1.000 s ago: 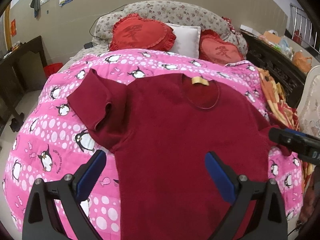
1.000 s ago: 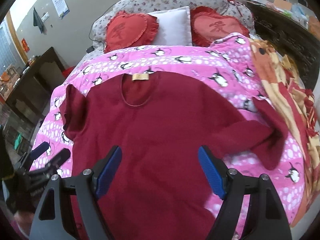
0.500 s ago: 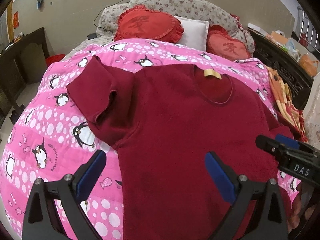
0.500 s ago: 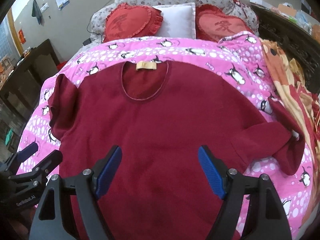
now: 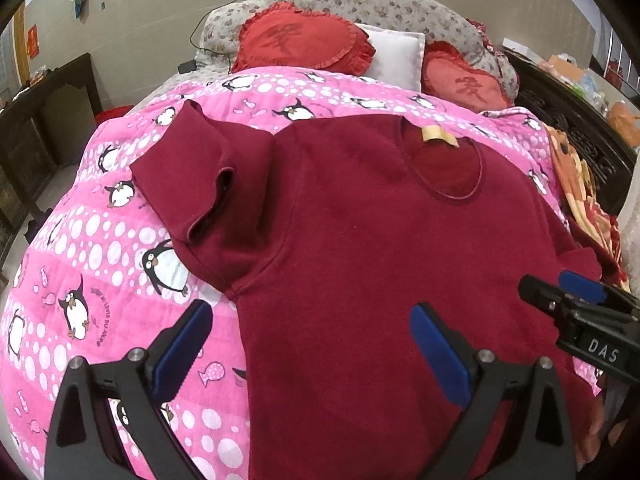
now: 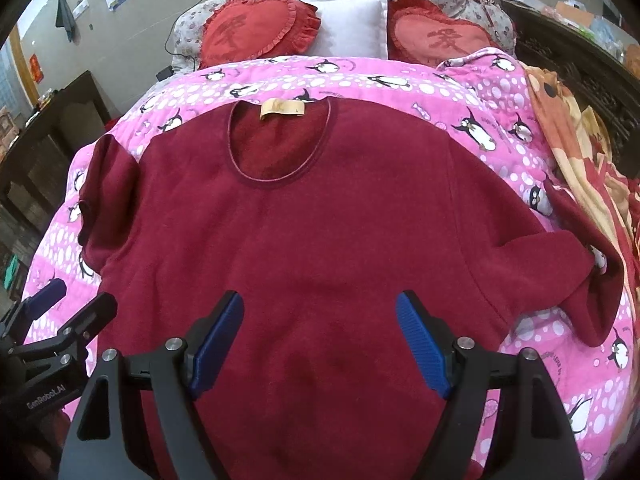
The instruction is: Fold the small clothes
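A dark red short-sleeved top (image 5: 360,240) lies spread flat, front up, on the pink penguin quilt (image 5: 80,260), with its neck and tan label (image 6: 282,109) toward the pillows. It also fills the right wrist view (image 6: 320,240). Its left sleeve (image 5: 192,184) is rumpled; its right sleeve (image 6: 568,272) lies bunched at the quilt's edge. My left gripper (image 5: 312,332) is open and empty over the top's lower left side seam. My right gripper (image 6: 320,328) is open and empty over the lower middle of the top.
Two red heart cushions (image 6: 256,28) and a white pillow (image 6: 352,28) lean at the headboard. An orange patterned blanket (image 6: 580,140) lies along the right side. Dark wooden furniture (image 5: 44,120) stands left of the bed, and a dark cluttered cabinet (image 5: 580,120) on the right.
Both grippers have moved forward and lower over the top, so it looks larger. The jaws stay open. The top has not moved.
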The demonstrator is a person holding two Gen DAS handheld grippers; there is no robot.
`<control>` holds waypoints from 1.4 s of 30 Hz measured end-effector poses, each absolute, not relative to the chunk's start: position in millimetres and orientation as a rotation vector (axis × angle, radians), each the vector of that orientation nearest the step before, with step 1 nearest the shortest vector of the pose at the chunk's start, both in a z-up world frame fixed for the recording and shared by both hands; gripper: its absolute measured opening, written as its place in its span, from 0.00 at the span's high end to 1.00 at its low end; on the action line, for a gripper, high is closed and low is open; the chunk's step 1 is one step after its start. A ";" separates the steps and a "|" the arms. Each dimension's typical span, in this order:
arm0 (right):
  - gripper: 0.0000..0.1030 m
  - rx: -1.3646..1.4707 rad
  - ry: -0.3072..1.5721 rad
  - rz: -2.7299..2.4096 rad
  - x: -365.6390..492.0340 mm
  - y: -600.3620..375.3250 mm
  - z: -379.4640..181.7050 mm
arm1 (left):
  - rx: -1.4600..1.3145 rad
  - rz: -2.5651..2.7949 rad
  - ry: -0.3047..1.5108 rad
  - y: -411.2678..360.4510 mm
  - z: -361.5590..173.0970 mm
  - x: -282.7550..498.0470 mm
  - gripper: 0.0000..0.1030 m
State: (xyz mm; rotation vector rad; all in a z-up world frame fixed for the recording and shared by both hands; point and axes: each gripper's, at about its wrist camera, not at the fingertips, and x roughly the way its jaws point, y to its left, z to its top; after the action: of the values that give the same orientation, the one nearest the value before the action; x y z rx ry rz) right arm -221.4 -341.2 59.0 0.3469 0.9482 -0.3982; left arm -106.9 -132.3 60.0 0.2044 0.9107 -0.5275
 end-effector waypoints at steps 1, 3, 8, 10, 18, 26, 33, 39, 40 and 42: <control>0.43 0.346 0.945 -0.397 -220.9 -341.2 58.9 | 0.204 -0.527 0.911 -132.4 59.5 -106.3 0.02; 0.43 0.348 0.950 -0.393 -219.8 -341.4 57.6 | 0.205 -0.525 0.912 -132.8 58.7 -105.2 0.02; 0.43 0.349 0.970 -0.385 -215.8 -339.6 52.0 | 0.193 -0.521 0.923 -131.2 56.4 -101.4 0.02; 0.43 0.354 0.976 -0.378 -214.4 -339.0 49.8 | 0.193 -0.519 0.924 -131.0 55.8 -100.4 0.02; 0.43 0.348 0.968 -0.375 -211.9 -338.2 49.0 | 0.190 -0.509 0.932 -131.7 52.7 -96.6 0.02; 0.43 0.361 0.979 -0.374 -211.3 -341.1 45.0 | 0.192 -0.509 0.937 -133.0 50.9 -94.4 0.02; 0.43 0.364 0.984 -0.370 -210.2 -339.4 43.5 | 0.195 -0.506 0.937 -134.4 50.5 -93.2 0.02; 0.43 0.365 0.994 -0.370 -207.8 -338.2 41.0 | 0.186 -0.500 0.945 -133.3 48.0 -91.6 0.02; 0.43 0.366 0.997 -0.369 -207.5 -337.7 40.7 | 0.185 -0.499 0.948 -133.1 47.2 -91.1 0.02; 0.43 0.368 1.001 -0.368 -206.4 -337.3 40.0 | 0.184 -0.497 0.950 -132.0 46.0 -90.8 0.02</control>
State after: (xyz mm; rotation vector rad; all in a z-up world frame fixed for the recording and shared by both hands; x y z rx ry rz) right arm -206.4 -337.3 40.1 0.3684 1.0007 -0.3679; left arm -90.8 -132.0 46.0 0.1836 0.9500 -0.4973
